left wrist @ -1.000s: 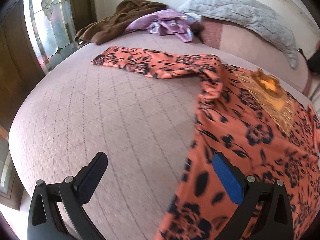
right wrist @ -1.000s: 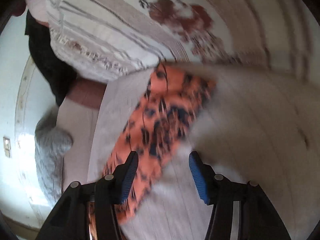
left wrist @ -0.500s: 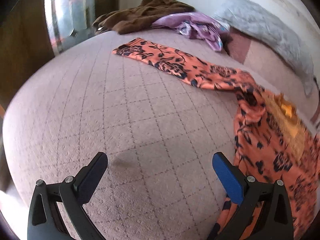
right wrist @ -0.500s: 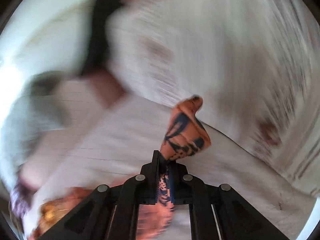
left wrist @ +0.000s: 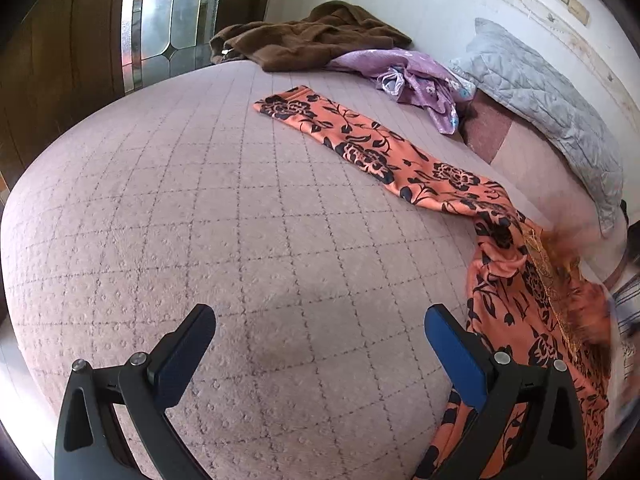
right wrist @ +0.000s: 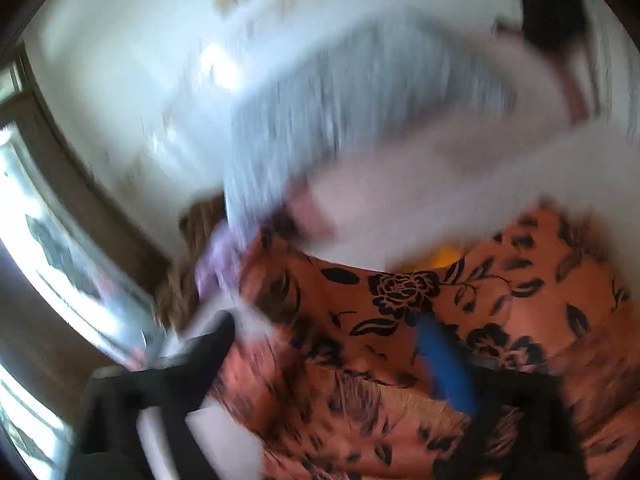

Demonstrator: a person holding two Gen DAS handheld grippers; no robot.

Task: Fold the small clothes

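An orange garment with black flowers lies on the bed, its body at the right edge of the left wrist view. One long sleeve stretches flat toward the far left. My left gripper is open and empty above bare bedspread, left of the garment. The right wrist view is heavily blurred. There my right gripper is open over the garment, with a sleeve folded across the body and a gold neckline patch behind.
The quilted mauve bedspread covers the bed. A brown garment and a purple garment lie at the far side. A grey quilted pillow rests against the wall. A glass-panelled door stands at the far left.
My right gripper, shut on the sleeve end half a second ago, has carried it over the body and opened. My left gripper has moved left, off the garment.
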